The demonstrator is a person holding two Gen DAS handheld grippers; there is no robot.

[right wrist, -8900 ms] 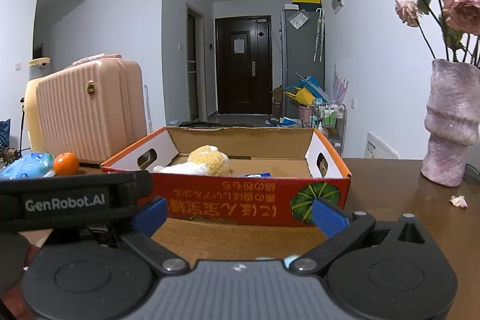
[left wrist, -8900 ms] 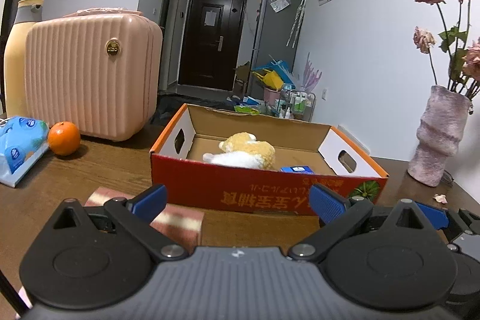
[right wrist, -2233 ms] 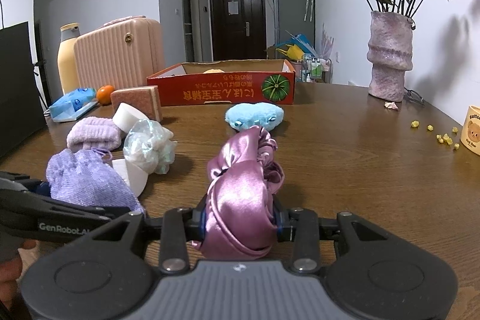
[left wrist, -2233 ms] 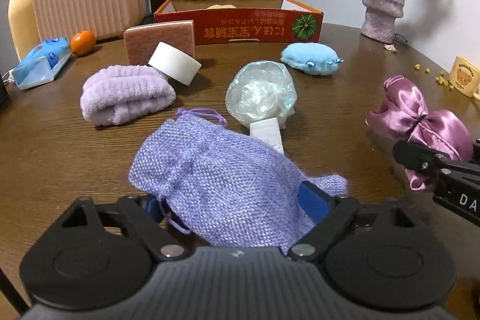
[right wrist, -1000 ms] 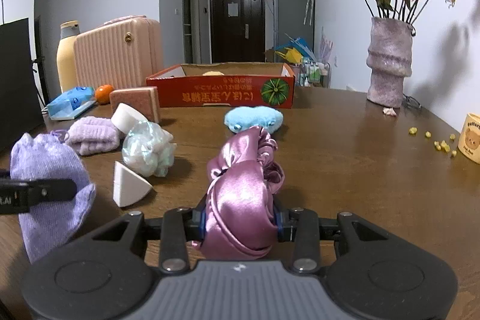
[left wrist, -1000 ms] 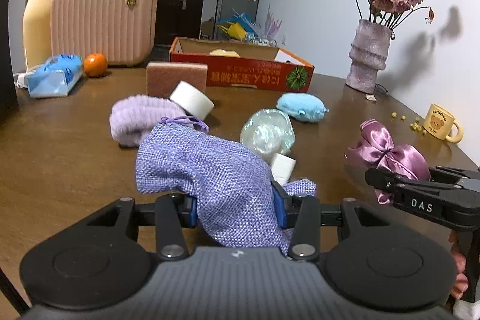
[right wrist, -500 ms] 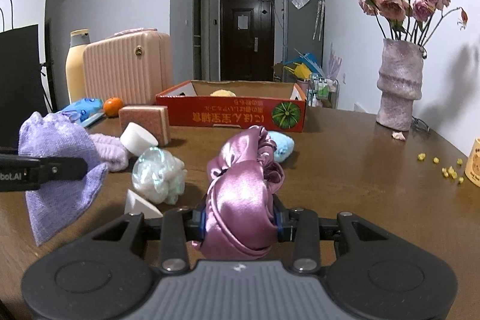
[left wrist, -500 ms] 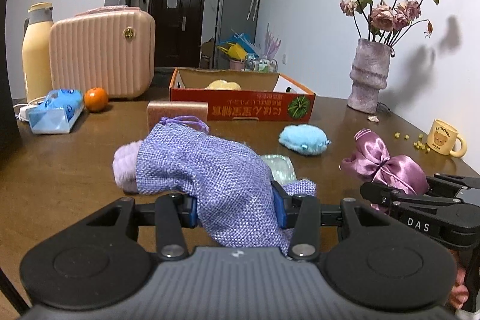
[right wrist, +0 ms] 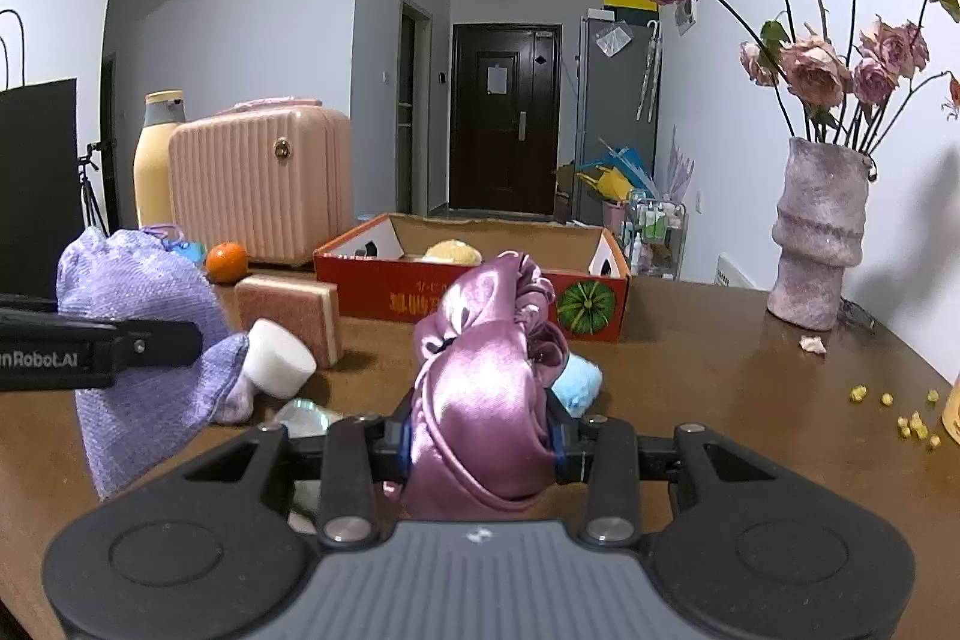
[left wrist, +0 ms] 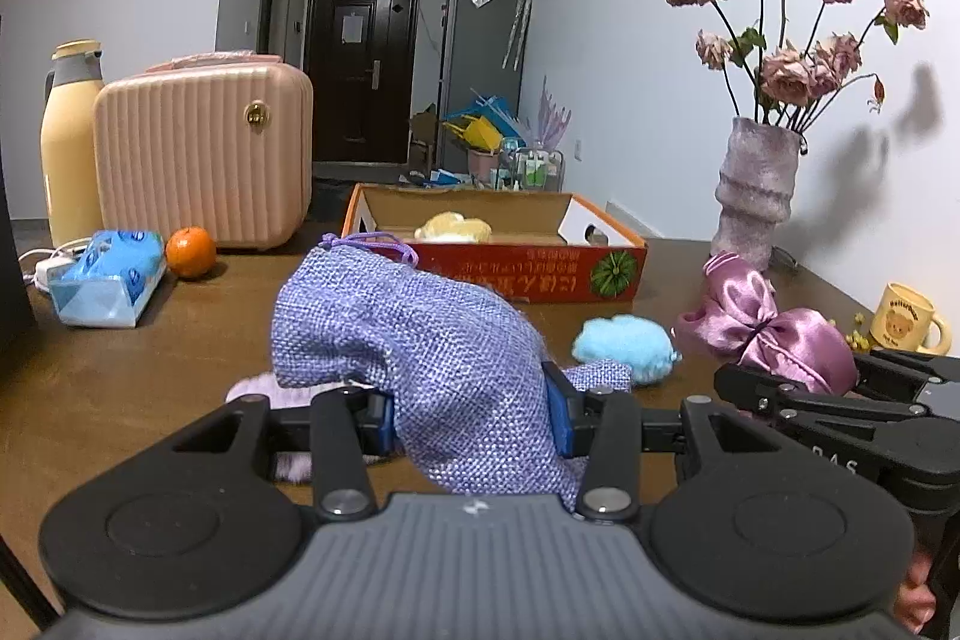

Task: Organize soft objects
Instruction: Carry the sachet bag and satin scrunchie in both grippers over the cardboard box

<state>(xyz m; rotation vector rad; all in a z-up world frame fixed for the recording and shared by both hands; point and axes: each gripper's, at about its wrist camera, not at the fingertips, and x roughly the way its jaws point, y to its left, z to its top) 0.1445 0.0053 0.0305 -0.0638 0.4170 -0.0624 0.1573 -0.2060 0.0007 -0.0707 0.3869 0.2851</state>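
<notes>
Left wrist view: left claw (left wrist: 468, 415) clamped on purple pouch (left wrist: 414, 334), raised above tabletop (left wrist: 120, 370); cardboard box (left wrist: 510, 262) beyond.
Right wrist view: right claw (right wrist: 480, 442) pinching pink satin scrunchie (right wrist: 486, 376), off the tabletop, box ahead.

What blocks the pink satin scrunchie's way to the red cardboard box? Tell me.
Nothing visible blocks it. The right gripper holds the pink satin scrunchie above the table; the red cardboard box lies straight ahead, open-topped. The fluffy light-blue pad lies low on the table between them, below the carried scrunchie.
</notes>
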